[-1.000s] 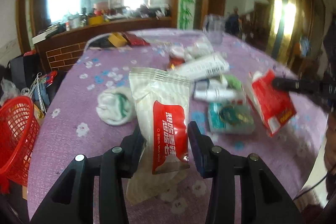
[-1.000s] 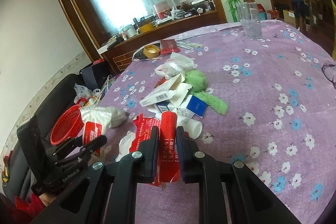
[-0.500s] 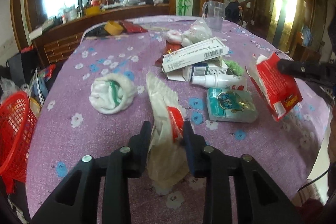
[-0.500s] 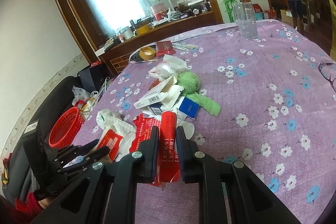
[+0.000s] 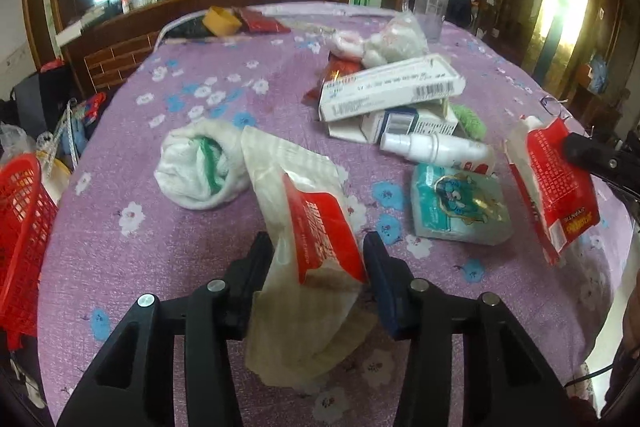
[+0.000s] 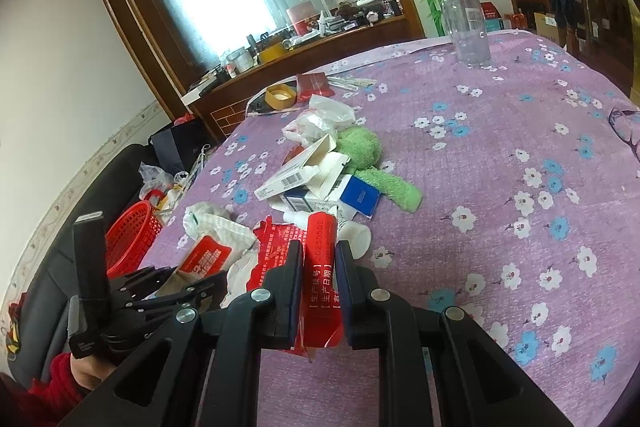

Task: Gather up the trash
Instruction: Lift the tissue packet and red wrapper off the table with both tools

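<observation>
The left gripper [image 5: 318, 259] has its jaws easing apart around a white wet-wipes pack [image 5: 308, 211] with a red label, whose lower end sags onto the purple flowered cloth of the counter [image 5: 160, 267]. The right gripper [image 6: 318, 267] has its jaws clamped on a red wrapper [image 6: 318, 267], lifted above the cloth; the digits 20250502 run along it.

Just beyond the wipes pack lies a rolled white sock [image 5: 200, 167], with a teal tissue packet [image 5: 460, 207] to its right and a white spray bottle [image 5: 436, 149] past that, in front of a heap of white boxes [image 5: 392, 89] with a barcode. A red basket [image 5: 22, 227] sits off the counter's left edge.

Only the right camera shows the green towel [image 6: 372, 159] clearly and the person's red sleeve [image 6: 44, 387]. A clear glass [image 6: 466, 31] stands at the far side.
</observation>
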`<act>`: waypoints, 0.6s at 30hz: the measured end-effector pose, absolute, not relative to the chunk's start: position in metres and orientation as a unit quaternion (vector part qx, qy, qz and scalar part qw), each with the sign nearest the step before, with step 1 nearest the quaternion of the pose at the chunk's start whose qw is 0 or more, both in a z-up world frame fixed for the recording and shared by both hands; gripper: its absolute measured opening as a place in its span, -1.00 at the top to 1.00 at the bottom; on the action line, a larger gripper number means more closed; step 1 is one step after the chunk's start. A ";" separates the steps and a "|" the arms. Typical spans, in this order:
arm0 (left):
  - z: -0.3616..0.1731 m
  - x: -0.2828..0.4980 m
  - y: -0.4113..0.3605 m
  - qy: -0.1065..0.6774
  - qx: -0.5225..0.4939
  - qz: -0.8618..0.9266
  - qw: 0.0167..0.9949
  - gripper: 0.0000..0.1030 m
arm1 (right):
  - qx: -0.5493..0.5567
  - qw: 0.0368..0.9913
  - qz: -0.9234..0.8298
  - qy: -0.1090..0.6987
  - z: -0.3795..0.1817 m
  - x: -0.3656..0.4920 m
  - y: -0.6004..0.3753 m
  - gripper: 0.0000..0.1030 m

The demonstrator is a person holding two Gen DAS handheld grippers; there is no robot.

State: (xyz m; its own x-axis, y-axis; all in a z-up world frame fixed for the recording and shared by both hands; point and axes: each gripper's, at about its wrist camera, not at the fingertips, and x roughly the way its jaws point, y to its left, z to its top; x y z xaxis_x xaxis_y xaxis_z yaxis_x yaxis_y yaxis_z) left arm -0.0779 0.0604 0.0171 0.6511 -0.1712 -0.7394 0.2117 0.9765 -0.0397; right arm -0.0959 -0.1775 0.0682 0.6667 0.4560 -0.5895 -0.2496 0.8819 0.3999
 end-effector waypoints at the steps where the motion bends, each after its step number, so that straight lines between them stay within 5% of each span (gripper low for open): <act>1: 0.020 -0.081 0.059 0.393 0.029 -0.106 0.913 0.12 | 0.146 0.901 0.195 0.359 0.068 -0.095 -0.179 0.66; 18: 0.052 -0.094 0.048 0.334 0.054 -0.117 0.934 0.16 | 0.162 0.905 0.168 0.355 0.070 -0.101 -0.193 0.66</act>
State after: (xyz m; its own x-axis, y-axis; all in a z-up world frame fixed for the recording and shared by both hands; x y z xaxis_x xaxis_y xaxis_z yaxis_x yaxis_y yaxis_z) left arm -0.0941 0.0476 0.0524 0.7491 -0.1827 -0.6368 0.2553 0.9666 0.0230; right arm -0.1011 -0.1932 0.0696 0.6916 0.4195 -0.5880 -0.1903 0.8911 0.4119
